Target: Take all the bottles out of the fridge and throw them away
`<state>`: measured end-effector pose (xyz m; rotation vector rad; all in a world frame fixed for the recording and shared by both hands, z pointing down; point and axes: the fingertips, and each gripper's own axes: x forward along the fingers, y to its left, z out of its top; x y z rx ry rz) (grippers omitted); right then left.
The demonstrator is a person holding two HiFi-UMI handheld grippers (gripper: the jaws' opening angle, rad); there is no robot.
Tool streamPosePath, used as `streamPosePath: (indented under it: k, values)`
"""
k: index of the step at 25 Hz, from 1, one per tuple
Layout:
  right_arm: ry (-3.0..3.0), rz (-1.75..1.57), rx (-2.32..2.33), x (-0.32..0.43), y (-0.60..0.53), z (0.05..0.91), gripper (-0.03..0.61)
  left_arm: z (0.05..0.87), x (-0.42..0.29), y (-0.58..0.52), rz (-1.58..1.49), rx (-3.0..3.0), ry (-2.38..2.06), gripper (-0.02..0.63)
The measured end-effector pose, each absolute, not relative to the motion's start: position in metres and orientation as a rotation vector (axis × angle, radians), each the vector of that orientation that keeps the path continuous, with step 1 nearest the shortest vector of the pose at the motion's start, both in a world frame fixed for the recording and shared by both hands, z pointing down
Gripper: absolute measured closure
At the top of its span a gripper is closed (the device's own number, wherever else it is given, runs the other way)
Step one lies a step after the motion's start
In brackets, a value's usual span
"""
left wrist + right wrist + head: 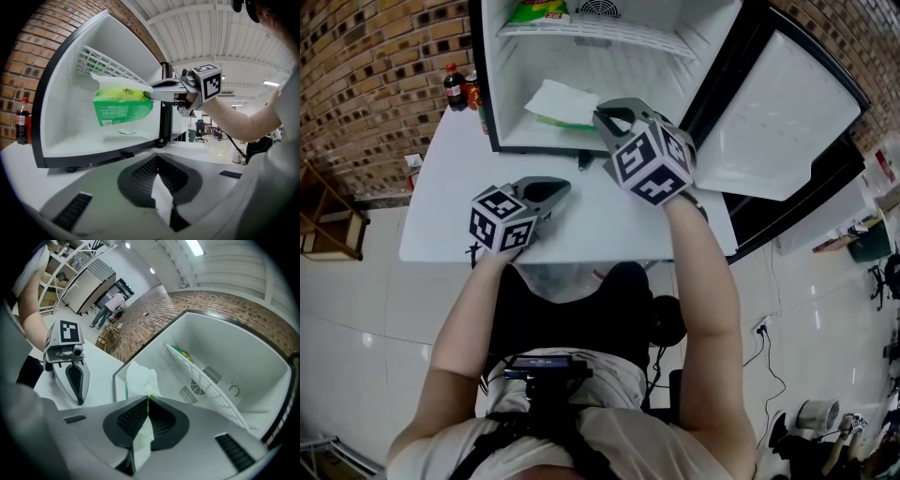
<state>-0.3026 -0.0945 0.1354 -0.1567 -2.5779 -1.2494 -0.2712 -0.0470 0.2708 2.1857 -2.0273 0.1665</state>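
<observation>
Up top, right gripper (602,118) clamped on a green-and-white packet (558,101) at the open fridge (490,103) mouth, left gripper (567,187) closed and empty over the white table (441,202) lower left, 1 cola bottle (455,86) upper left beside the fridge.

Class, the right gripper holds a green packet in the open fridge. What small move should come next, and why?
Probably draw the green packet out over the white table: the right gripper is shut on its top edge, and it hangs just inside the fridge mouth.
</observation>
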Motion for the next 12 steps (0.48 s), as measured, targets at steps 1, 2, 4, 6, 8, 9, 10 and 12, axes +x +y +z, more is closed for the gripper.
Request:
streamPosePath:
  k: [1, 2, 4, 6, 8, 9, 10, 12]
  values:
    - [-2.582, -1.245, -0.150, -0.294, -0.096, 0.136, 0.572, 0.270, -0.267, -0.048, 0.168, 2.195, -2.017, 0.603]
    - [-2.586, -1.239, -0.141, -0.286, -0.098, 0.136, 0.572, 0.270, -0.262, -0.050, 0.170, 2.205, -2.007, 0.603]
    - [-2.597, -1.223, -0.124, -0.267, -0.102, 0.137, 0.572, 0.271, -0.252, -0.054, 0.173, 2.222, -1.987, 0.603]
    - [-2.602, -1.209, -0.112, -0.249, -0.107, 0.138, 0.572, 0.271, -0.243, -0.061, 0.174, 2.242, -1.965, 0.603]
    - [-2.599, -1.206, -0.099, -0.231, -0.112, 0.141, 0.572, 0.270, -0.232, -0.069, 0.174, 2.267, -1.940, 0.603]
    - [-2.596, -1.203, -0.086, -0.220, -0.115, 0.144, 0.572, 0.270, -0.225, -0.073, 0.177, 2.282, -1.924, 0.603]
    - [-2.594, -1.198, -0.069, -0.209, -0.118, 0.147, 0.572, 0.270, -0.218, -0.077, 0.181, 2.298, -1.905, 0.603]
    - [-2.590, -1.187, -0.032, -0.188, -0.125, 0.153, 0.572, 0.271, -0.204, -0.085, 0.187, 2.329, -1.868, 0.603]
